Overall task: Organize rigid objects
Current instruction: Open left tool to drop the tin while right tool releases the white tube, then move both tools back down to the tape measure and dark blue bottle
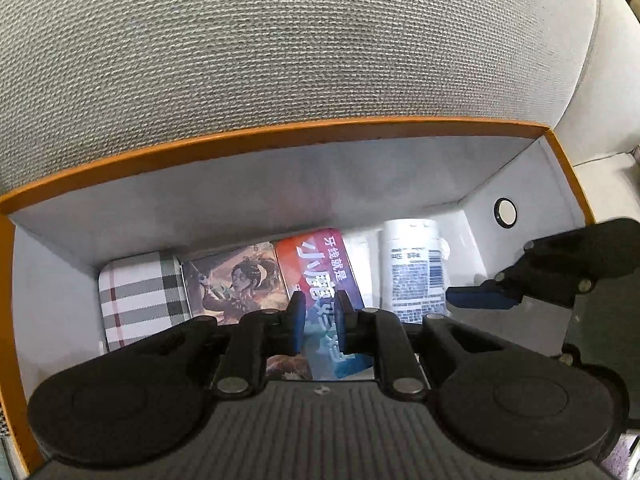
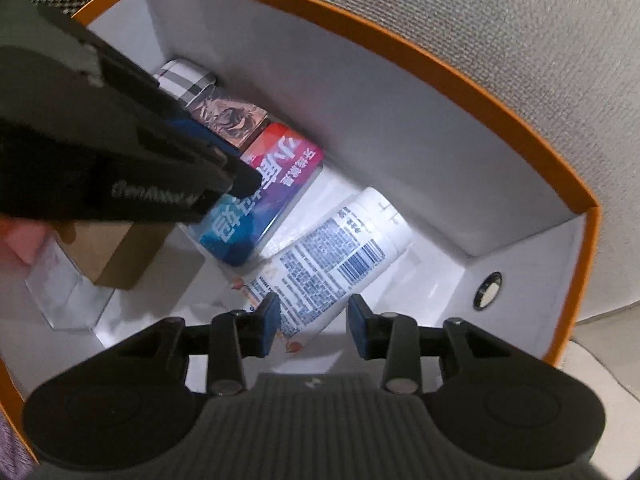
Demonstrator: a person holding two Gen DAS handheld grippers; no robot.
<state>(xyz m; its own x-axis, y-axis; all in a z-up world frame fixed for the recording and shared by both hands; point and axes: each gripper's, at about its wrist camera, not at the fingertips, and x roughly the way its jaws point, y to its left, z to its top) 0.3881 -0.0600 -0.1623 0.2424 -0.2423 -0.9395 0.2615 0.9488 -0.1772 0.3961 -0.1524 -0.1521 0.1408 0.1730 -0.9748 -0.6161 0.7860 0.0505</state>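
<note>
In the orange-rimmed white box (image 2: 520, 152), flat tins (image 1: 236, 280) line the far wall, saving space; left gripper (image 1: 318, 322) fingers nearly pressed together, right gripper (image 2: 314, 328) fingers spread, empty, above the white bottle (image 2: 340, 256).

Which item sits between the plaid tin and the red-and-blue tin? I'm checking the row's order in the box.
The illustrated tin, showing a drawn figure, lies between the plaid tin and the red-and-blue tin. The left wrist view shows it best.

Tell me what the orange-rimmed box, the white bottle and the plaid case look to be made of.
Orange-rimmed box: likely rigid cardboard, matte, with thin straight walls and creased corners.
White bottle: probably plastic, smooth and slightly glossy, with a printed label and barcode.
Plaid case: possibly tin or printed card; the rounded corners hint at tin, but it is unclear.
</note>
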